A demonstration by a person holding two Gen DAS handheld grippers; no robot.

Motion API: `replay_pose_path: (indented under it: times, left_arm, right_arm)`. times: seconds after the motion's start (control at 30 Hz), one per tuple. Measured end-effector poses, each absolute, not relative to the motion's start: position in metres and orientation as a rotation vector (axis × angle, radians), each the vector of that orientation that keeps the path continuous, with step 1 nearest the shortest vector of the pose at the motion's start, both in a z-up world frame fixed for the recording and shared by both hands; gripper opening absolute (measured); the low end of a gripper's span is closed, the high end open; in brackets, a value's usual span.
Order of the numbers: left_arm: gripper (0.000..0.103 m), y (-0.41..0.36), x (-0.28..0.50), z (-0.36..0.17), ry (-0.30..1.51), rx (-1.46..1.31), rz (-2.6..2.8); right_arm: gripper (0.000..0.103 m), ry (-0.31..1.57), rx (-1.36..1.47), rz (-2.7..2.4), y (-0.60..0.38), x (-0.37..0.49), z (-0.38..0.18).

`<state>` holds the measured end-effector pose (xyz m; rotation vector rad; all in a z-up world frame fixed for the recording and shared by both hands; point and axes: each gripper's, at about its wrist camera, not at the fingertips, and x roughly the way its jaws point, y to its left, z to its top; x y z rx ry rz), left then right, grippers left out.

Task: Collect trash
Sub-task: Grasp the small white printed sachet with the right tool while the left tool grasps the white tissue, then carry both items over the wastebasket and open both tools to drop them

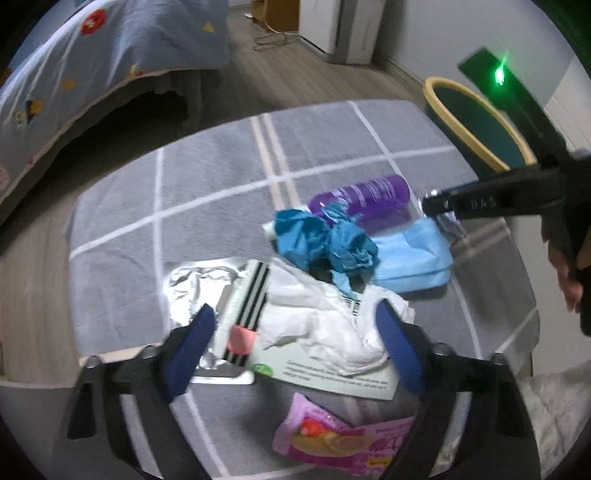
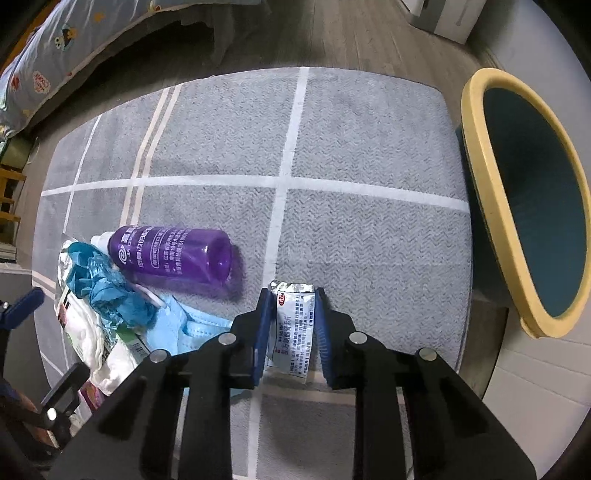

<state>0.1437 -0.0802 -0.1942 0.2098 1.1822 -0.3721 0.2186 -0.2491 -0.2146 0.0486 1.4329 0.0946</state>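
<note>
My right gripper (image 2: 291,299) is shut on a silver foil sachet (image 2: 293,325) with printed text, held above the grey rug; it also shows in the left wrist view (image 1: 439,203). My left gripper (image 1: 295,317) is open above a pile of trash: crumpled white tissue (image 1: 332,325), a striped foil wrapper (image 1: 210,288), a green-white card (image 1: 332,376), and a pink snack packet (image 1: 343,439). A purple bottle (image 2: 177,254) lies on its side beside crumpled blue paper (image 1: 325,240) and a light blue face mask (image 1: 410,254). A teal bin with a yellow rim (image 2: 524,206) stands at the right.
A grey rug with white lines (image 2: 332,147) covers the wooden floor. A bed with a patterned blue cover (image 1: 92,59) stands at the back left. White furniture (image 1: 340,26) stands at the far wall.
</note>
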Motion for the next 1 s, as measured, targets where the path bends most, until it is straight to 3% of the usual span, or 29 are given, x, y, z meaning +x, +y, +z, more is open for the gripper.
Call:
replay_pose_path:
  times: [0.17,0.23,0.33,1.0]
  left_arm:
    - [0.052,-0.091,0.141,-0.207,1.195,0.293,-0.363]
    - [0.027,-0.093,0.142,-0.206,1.185,0.309,-0.367]
    - [0.014,-0.091,0.145,-0.203,1.188,0.285,-0.368]
    - [0.013,-0.06,0.166,-0.095,0.89,0.116,-0.345]
  right_arm:
    - [0.023,1.423,0.05,0.096,-0.254,0.218,-0.212]
    - [0.023,1.412,0.052,0.093,-0.255,0.218,-0.209]
    - [0.023,1.396,0.072,0.093,-0.26,0.218,-0.2]
    - [0.023,1.092,0.189,0.122,-0.291,0.233,-0.086]
